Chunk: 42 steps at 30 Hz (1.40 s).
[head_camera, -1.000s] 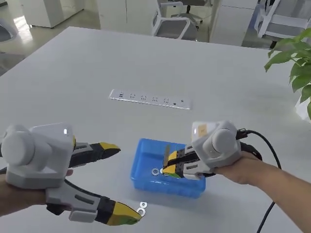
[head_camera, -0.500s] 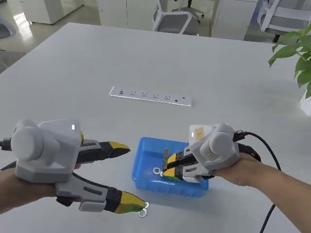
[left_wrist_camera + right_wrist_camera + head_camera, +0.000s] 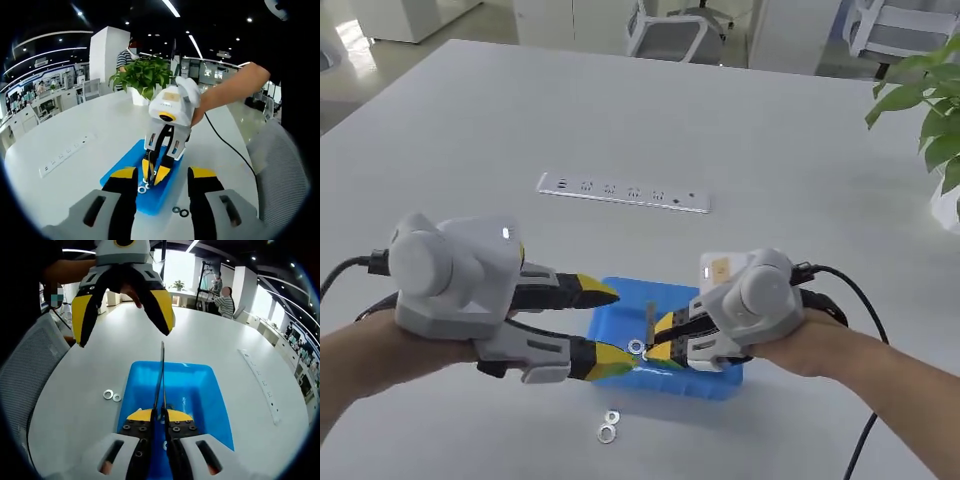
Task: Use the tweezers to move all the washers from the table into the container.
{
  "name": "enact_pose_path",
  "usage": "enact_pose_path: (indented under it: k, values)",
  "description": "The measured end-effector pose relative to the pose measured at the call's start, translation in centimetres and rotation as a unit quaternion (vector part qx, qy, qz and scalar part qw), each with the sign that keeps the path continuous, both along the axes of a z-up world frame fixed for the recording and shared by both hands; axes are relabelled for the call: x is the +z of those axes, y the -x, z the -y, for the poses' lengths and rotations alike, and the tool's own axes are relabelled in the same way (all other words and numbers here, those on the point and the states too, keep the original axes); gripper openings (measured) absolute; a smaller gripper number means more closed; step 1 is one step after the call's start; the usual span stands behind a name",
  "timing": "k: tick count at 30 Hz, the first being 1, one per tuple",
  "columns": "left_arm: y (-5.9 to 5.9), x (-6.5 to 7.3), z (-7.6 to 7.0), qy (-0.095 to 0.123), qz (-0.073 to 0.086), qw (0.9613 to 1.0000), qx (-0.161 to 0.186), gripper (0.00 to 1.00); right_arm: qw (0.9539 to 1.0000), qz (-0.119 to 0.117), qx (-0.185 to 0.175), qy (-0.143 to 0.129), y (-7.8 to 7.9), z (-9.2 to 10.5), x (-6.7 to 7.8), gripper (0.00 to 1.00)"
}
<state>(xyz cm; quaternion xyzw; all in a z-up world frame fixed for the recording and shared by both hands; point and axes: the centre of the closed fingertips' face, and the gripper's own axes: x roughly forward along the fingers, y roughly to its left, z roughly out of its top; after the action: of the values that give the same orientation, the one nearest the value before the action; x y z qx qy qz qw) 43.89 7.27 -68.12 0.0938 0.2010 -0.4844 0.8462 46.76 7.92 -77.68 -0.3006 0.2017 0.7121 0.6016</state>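
Your white left gripper (image 3: 617, 327), black-and-yellow at the tips, has its jaws spread wide and points right. Your white right gripper (image 3: 658, 348) faces it, jaws pinched on the thin metal tweezers (image 3: 161, 375). Both forearms come in from the lower corners, and the gripper tips sit close together.

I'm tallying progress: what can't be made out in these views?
Count of washers in the container: head view, left claw and right claw cover much of its floor.
Tip of the tweezers: right gripper view, too thin to show any washer held.
Near end of the container: right gripper view, behind right claw.
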Motion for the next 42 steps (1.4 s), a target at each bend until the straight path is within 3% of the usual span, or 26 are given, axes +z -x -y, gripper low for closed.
enact_pose_path:
  k: [3, 10, 16, 25, 42]
  values:
    - [-0.5, 0.1, 0.4, -0.002, 0.01, 0.9999, -0.006, 0.38, 1.0, 0.001, 0.001, 0.0, 0.0, 0.0, 0.0, 0.09]
    - [-1.2, -0.6, 0.7, -0.022, 0.017, 0.9995, -0.015, 0.28, 1.0, 0.004, 0.005, 0.002, 0.0, 0.0, 0.0, 0.09]
    - [-1.8, -0.8, 1.0, -0.024, 0.022, 0.9994, -0.011, 0.21, 0.9999, 0.009, 0.01, 0.002, 0.1, 0.0, 0.0, 0.09]
    - [-2.3, -0.7, 1.5, -0.033, 0.041, 0.9984, -0.019, 0.07, 0.9997, 0.015, 0.018, 0.006, 0.1, 0.0, 0.0, 0.09]
    - [-2.5, -1.1, 1.3, -0.046, 0.046, 0.9975, -0.029, 0.05, 0.9991, 0.029, 0.028, 0.014, 0.2, 0.3, 0.1, 0.11]
